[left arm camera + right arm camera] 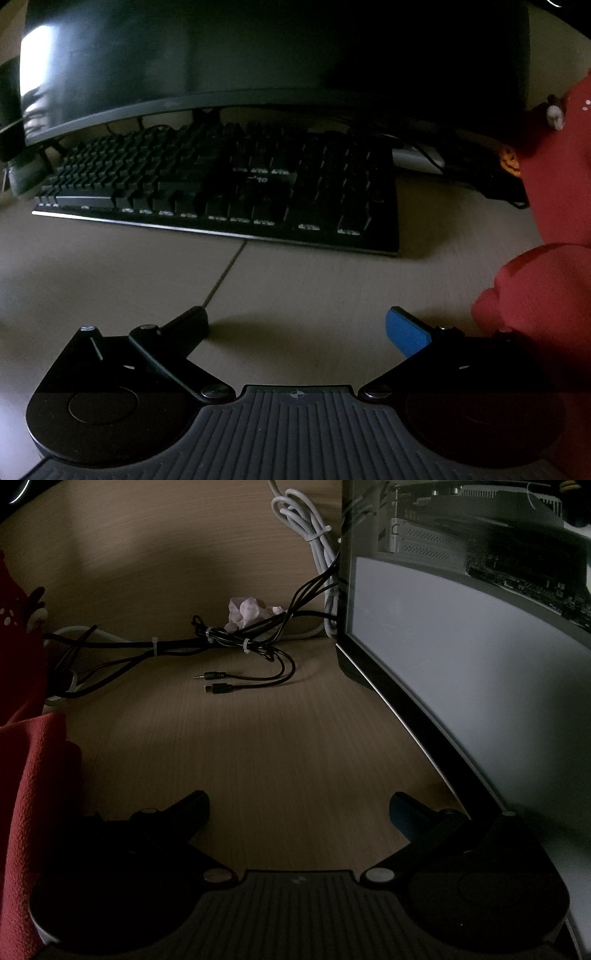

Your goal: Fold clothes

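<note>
A red garment (550,258) with small printed figures rises along the right edge of the left wrist view, its lower fold resting just right of the blue fingertip. My left gripper (297,326) hovers low over the beige desk, open, with nothing between its fingers. In the right wrist view the same red garment (33,760) hangs at the left edge, beside the black left finger. My right gripper (299,810) is open over bare desk, holding nothing. Most of the garment lies outside both views.
A black keyboard (229,184) and a dark monitor (258,55) stand ahead of the left gripper. A glass-sided computer case (480,646) fills the right of the right wrist view. Tied black cables (207,642), a white cable bundle (306,528) and crumpled paper (247,611) lie at the back.
</note>
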Available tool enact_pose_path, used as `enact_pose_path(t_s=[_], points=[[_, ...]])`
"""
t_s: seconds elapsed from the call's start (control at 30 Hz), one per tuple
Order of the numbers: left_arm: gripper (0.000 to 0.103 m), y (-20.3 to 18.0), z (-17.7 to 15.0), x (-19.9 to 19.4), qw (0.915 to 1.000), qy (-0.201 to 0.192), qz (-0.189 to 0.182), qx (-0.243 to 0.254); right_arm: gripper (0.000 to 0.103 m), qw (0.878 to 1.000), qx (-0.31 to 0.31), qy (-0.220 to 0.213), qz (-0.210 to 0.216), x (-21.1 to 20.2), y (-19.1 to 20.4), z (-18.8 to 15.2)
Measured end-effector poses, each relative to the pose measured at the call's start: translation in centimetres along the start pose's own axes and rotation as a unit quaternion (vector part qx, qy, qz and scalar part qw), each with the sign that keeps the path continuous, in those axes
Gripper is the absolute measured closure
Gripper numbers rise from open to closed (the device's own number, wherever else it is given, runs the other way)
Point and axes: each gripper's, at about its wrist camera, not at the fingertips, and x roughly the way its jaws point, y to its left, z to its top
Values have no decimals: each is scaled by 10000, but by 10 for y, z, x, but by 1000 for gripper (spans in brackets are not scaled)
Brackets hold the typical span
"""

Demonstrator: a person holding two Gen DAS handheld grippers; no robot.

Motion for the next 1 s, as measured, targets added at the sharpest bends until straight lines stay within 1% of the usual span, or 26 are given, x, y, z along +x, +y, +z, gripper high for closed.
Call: enact_pose_path(t_s=[1.0], points=[[0, -1, -3, -2, 10000, 0, 53, -42, 0, 10000, -13, -5, 17, 0, 0, 0]])
